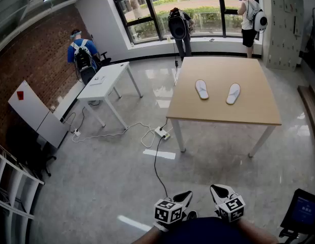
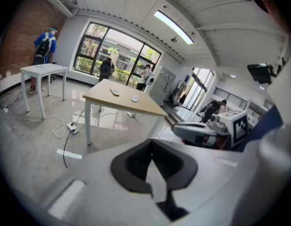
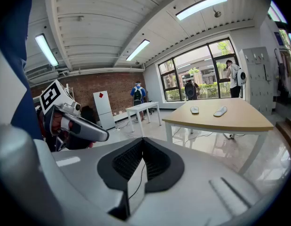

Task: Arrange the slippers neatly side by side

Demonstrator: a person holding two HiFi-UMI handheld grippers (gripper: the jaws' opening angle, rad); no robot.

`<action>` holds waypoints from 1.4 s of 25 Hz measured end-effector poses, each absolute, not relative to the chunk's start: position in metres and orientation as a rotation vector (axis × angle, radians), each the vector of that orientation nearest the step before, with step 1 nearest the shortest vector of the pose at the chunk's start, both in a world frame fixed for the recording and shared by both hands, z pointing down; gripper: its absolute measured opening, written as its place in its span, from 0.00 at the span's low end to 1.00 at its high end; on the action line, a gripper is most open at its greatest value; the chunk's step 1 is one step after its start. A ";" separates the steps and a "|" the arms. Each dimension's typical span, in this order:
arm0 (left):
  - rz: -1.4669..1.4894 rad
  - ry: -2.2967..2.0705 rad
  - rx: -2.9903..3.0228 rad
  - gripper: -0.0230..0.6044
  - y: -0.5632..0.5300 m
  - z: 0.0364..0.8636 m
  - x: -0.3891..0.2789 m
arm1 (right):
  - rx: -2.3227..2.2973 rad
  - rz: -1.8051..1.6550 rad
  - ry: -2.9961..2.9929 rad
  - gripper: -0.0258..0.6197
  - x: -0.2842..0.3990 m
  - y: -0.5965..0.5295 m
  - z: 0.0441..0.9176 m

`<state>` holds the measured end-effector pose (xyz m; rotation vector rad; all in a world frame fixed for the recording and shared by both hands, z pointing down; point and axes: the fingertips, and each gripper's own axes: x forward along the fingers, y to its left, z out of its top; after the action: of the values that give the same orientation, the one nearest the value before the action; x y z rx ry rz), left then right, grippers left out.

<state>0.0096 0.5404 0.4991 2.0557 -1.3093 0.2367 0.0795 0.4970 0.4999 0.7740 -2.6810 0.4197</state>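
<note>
A pale wooden table [image 1: 223,115] on white legs stands far across the polished grey floor [image 1: 96,187], with a smaller white table [image 1: 109,78] off to its left. Near the middle of the wooden top lie the two slippers, with a gap of bare wood between them: the left white slipper [image 1: 201,89] and the right white slipper [image 1: 233,93]. Each has its long axis running roughly near to far, but the pair is splayed, near ends closer together than far ends. At the near edge, close to the person's body, the left gripper [image 1: 183,196] and the right gripper [image 1: 219,189] are held side by side, well apart from the table. Each has its black pads brought together at the tips with nothing between them. The slippers lie ahead and a little right of both, so the right gripper looks marginally nearer; a walk to the table likely comes before any straightening.
</note>
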 end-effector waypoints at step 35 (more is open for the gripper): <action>0.367 -1.085 2.107 0.04 0.430 0.532 0.008 | 1.014 0.624 -2.534 0.06 0.086 0.387 0.539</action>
<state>0.0077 0.4298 0.5324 2.1065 -1.0851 0.3671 0.0857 0.3866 0.5391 1.0135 -2.5343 0.6242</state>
